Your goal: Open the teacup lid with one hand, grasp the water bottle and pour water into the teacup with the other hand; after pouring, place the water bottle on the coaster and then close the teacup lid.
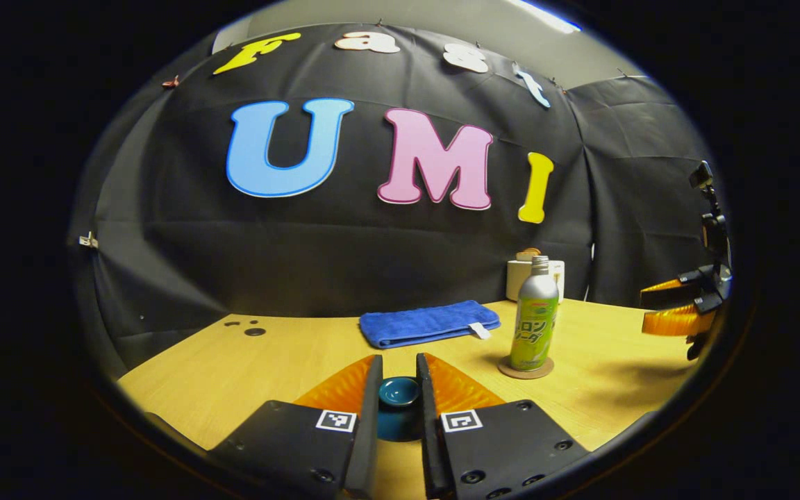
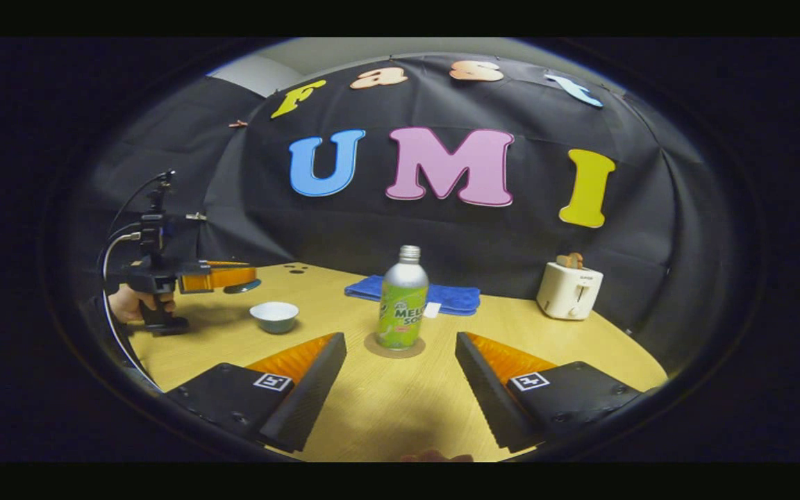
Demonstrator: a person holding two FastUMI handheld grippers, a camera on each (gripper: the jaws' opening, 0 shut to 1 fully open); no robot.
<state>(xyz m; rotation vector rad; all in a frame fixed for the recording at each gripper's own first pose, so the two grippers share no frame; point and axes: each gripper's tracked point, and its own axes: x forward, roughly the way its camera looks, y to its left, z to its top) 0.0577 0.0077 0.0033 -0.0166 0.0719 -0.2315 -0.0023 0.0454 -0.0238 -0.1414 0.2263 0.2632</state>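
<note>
On the wooden table (image 2: 386,410): green-labelled metal water bottle (image 2: 403,298) upright on round cork coaster (image 2: 394,346).
Left gripper (image 1: 398,389): fingers clamped on dark teal lid (image 1: 398,392).
Right gripper (image 2: 400,361): jaws wide apart, empty.
White teacup (image 2: 274,316): uncovered, left of bottle.

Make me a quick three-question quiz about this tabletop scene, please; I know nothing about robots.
1. True or false: the water bottle stands on the coaster.
2. What is clamped in the left gripper? A) the teacup lid B) a towel C) a toaster
3. Fill in: the right gripper has its fingers ___.

Key: 1 true; 2 A; 3 open.
</note>
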